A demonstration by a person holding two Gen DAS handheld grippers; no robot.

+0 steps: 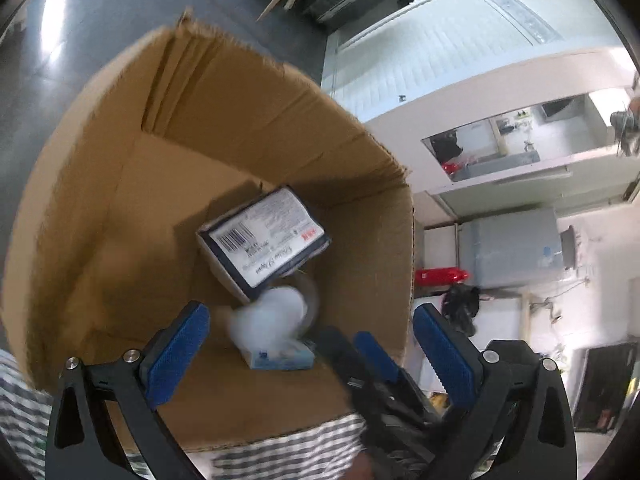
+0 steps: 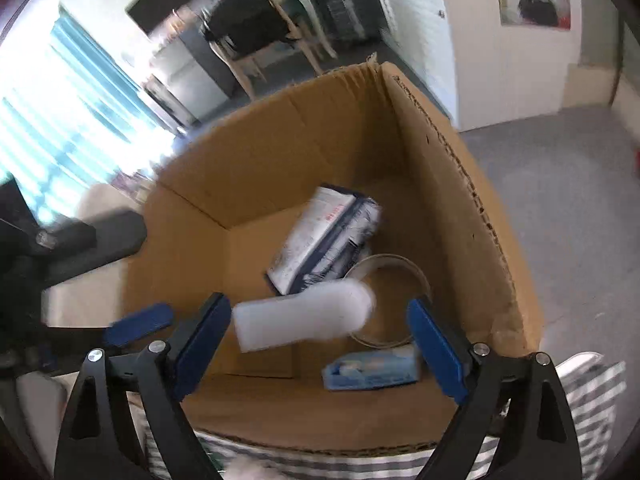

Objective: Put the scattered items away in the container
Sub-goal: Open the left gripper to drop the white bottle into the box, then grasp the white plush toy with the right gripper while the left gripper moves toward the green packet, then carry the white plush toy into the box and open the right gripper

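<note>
An open cardboard box (image 1: 248, 128) (image 2: 448, 184) stands on a striped cloth. Inside lie a navy and white packet (image 1: 264, 236) (image 2: 320, 236), a roll of tape (image 2: 400, 268) (image 1: 310, 292) and a small light-blue box (image 1: 282, 356) (image 2: 372, 370). A white bottle (image 2: 304, 316) (image 1: 268, 318) is blurred in the air inside the box, between the open jaws of my right gripper (image 2: 320, 344), touching neither. My left gripper (image 1: 312, 352) is open and empty over the box's near edge. The right gripper's finger (image 1: 376, 356) shows in the left wrist view.
The grey and white striped cloth (image 2: 592, 396) (image 1: 16, 400) lies under the box. A dark floor (image 1: 80, 40) lies beyond it. A wooden chair (image 2: 264, 32) and a bright window (image 2: 60, 120) are far behind. White walls and shelves (image 1: 500, 140) lie to the right.
</note>
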